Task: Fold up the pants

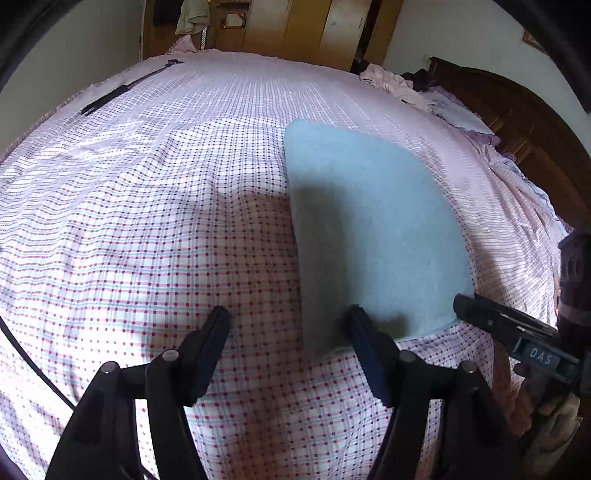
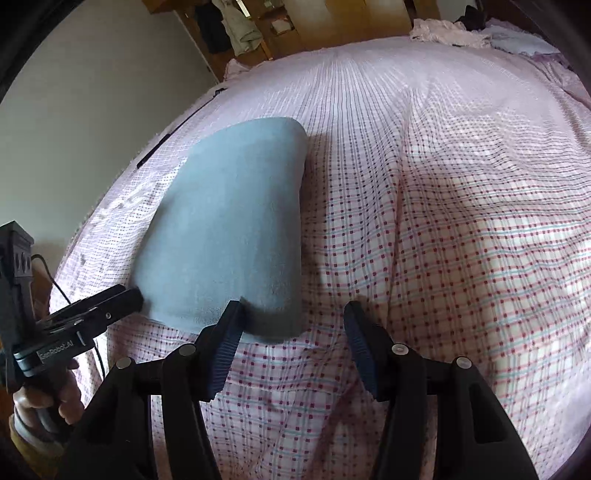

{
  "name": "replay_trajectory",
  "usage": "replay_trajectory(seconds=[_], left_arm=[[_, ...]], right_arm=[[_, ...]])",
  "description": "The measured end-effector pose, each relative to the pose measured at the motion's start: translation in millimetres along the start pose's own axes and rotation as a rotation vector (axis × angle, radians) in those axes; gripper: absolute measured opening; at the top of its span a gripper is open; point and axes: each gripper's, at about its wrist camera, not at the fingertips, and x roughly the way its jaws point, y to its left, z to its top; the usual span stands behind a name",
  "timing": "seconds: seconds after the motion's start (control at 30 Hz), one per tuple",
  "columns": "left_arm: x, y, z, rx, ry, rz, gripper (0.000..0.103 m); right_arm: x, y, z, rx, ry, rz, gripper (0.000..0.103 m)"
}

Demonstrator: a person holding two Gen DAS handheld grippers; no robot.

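The light blue pants (image 1: 369, 229) lie folded into a flat, smooth stack on the checked bed sheet (image 1: 166, 221); they also show in the right wrist view (image 2: 229, 229). My left gripper (image 1: 288, 325) is open and empty, low over the sheet at the pants' near left corner, its right finger at the pants' near edge. My right gripper (image 2: 291, 325) is open and empty at the pants' near right corner, its left finger touching the near edge. Each gripper shows in the other's view: the right one (image 1: 480, 310) and the left one (image 2: 122, 295).
A black rod (image 1: 122, 88) lies on the far left of the bed. Crumpled pink clothes (image 1: 391, 81) and a purple pillow (image 1: 458, 114) lie by the dark wooden headboard (image 1: 517, 122). A wooden wardrobe (image 1: 295, 26) stands beyond the bed. A black cable (image 1: 33, 369) runs at left.
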Motion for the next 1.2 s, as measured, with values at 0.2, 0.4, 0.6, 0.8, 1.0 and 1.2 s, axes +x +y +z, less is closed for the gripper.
replay_trajectory(seconds=[0.2, 0.4, 0.6, 0.8, 1.0, 1.2], left_arm=[[-12.4, -12.0, -6.9, -0.005, -0.01, 0.043, 0.072], [-18.5, -20.8, -24.4, -0.001, -0.01, 0.091, 0.081], [-13.5, -30.7, -38.7, -0.015, -0.009, 0.14, 0.09], [7.9, -35.3, -46.4, -0.029, 0.042, 0.198, 0.097], [15.1, -38.7, -51.2, -0.026, 0.036, 0.214, 0.103], [16.5, -42.1, -53.0, -0.029, 0.029, 0.218, 0.103]], right_arm=[[-27.9, 12.9, -10.6, -0.052, -0.044, -0.05, 0.049], [-43.2, 25.4, -25.8, -0.106, -0.084, -0.133, 0.069], [-32.8, 21.8, -45.7, -0.106, -0.086, -0.232, 0.077], [-4.3, 6.9, -50.6, -0.047, -0.022, -0.224, 0.081], [2.9, 9.1, -52.9, -0.064, -0.036, -0.24, 0.088], [6.9, 8.8, -53.3, -0.075, -0.047, -0.238, 0.092]])
